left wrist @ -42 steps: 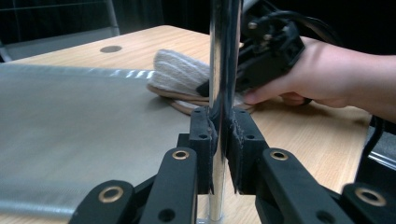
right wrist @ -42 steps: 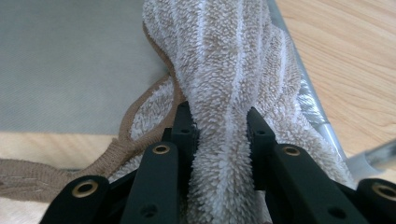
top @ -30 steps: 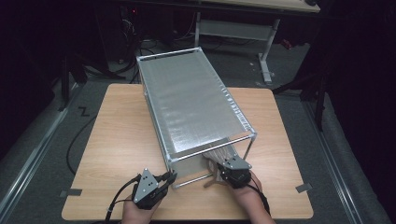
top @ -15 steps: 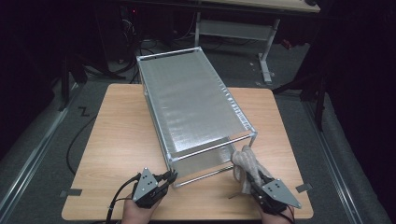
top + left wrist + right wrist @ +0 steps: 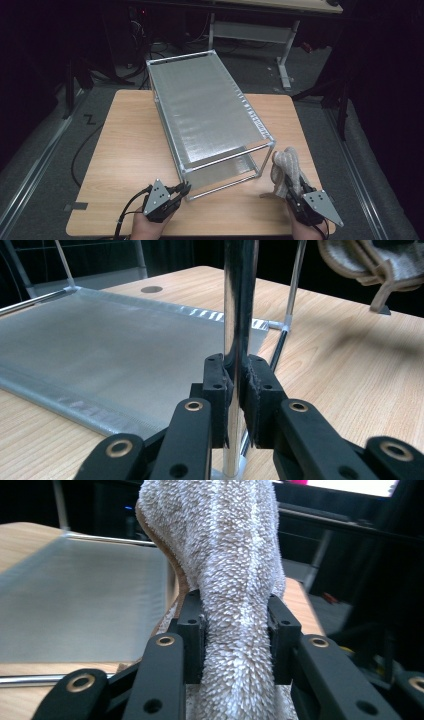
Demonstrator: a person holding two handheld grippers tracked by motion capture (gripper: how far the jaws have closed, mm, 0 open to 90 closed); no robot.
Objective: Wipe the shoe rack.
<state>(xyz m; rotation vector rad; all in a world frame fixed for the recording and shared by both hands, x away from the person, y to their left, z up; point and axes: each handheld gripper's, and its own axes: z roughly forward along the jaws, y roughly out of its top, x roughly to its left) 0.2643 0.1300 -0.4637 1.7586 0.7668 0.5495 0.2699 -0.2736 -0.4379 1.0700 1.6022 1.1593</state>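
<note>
Towel (image 5: 286,169) bunched upright in right gripper (image 5: 296,196), jaws just easing wider around it. Rack (image 5: 210,112) lies left of it; left gripper (image 5: 184,190) clamps rack's near corner post (image 5: 239,305).

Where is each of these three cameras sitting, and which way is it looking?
High view: above the person's side, looking forward and down on the table and metal rack; both hands and each hand-held gripper enter from the bottom.
Left gripper view: on the left hand-held gripper, looking along its jaws, clamped on the rack's corner post.
Right gripper view: on the right hand-held gripper, looking along its jaws, which grip a towel.
Shared: the left gripper view and high view both show the towel beside the rack.
</note>
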